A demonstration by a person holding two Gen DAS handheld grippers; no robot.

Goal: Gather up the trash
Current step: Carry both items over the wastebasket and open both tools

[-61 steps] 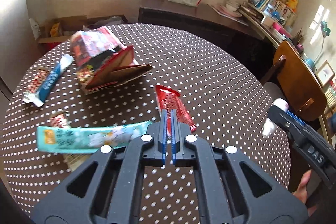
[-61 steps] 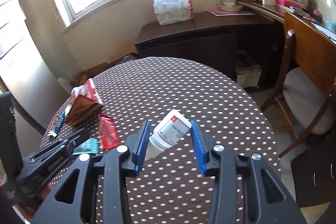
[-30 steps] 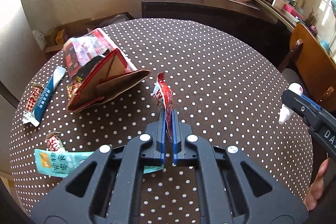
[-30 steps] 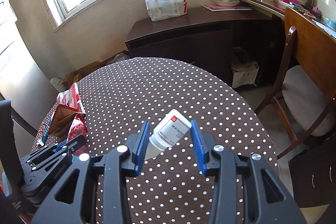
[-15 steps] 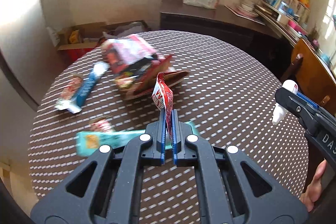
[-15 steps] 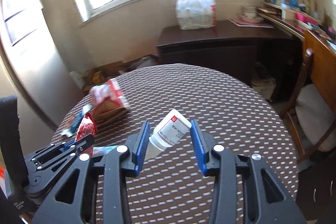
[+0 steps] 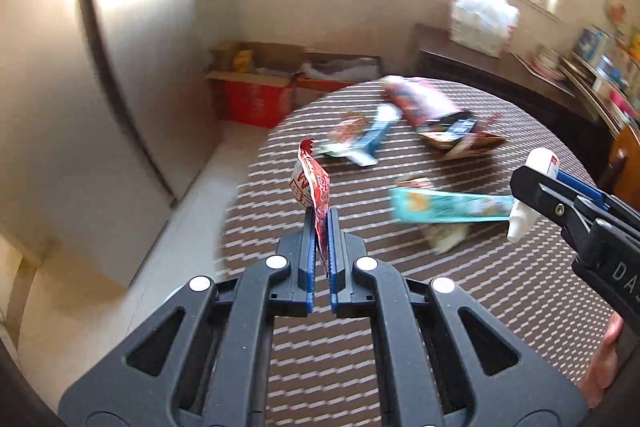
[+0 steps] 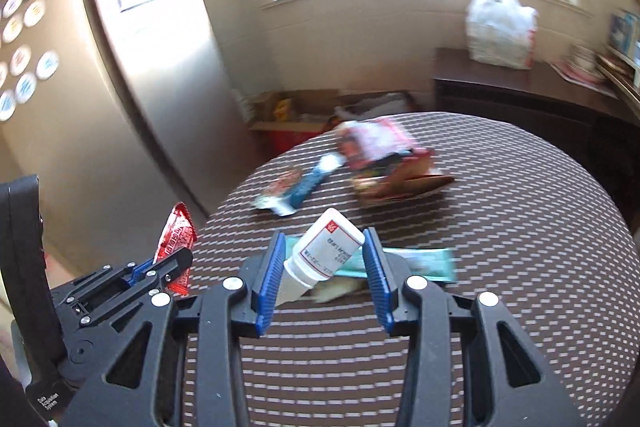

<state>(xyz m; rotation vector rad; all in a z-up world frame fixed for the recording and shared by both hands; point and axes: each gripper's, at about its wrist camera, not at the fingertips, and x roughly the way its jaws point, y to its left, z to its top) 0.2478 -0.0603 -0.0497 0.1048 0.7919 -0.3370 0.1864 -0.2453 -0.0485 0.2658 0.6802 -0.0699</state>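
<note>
My left gripper [image 7: 321, 217] is shut on a red snack wrapper [image 7: 310, 183], held upright above the left edge of the round dotted table [image 7: 500, 291]. In the right wrist view the same red wrapper [image 8: 176, 235] sticks up from the left gripper [image 8: 176, 259] at the lower left. My right gripper [image 8: 324, 247] is shut on a small white bottle [image 8: 326, 247] with a printed label, lying tilted between the blue pads; the bottle [image 7: 534, 187] also shows at the right of the left wrist view. A teal wrapper [image 7: 448, 207], a blue wrapper [image 7: 370, 141] and a torn snack box [image 7: 440, 119] lie on the table.
Open cardboard boxes [image 7: 256, 91] stand on the floor beyond the table's far left edge. A dark sideboard [image 8: 520, 87] carries a white plastic bag [image 8: 500, 27] under the window. A pale cabinet [image 7: 132, 47] fills the left. A person's fingers [image 7: 604, 359] show at the lower right.
Both grippers have swung to the left over the table with their loads; the floor, the boxes and the cabinet have come into view. The table litter now lies further right. Grips unchanged.
</note>
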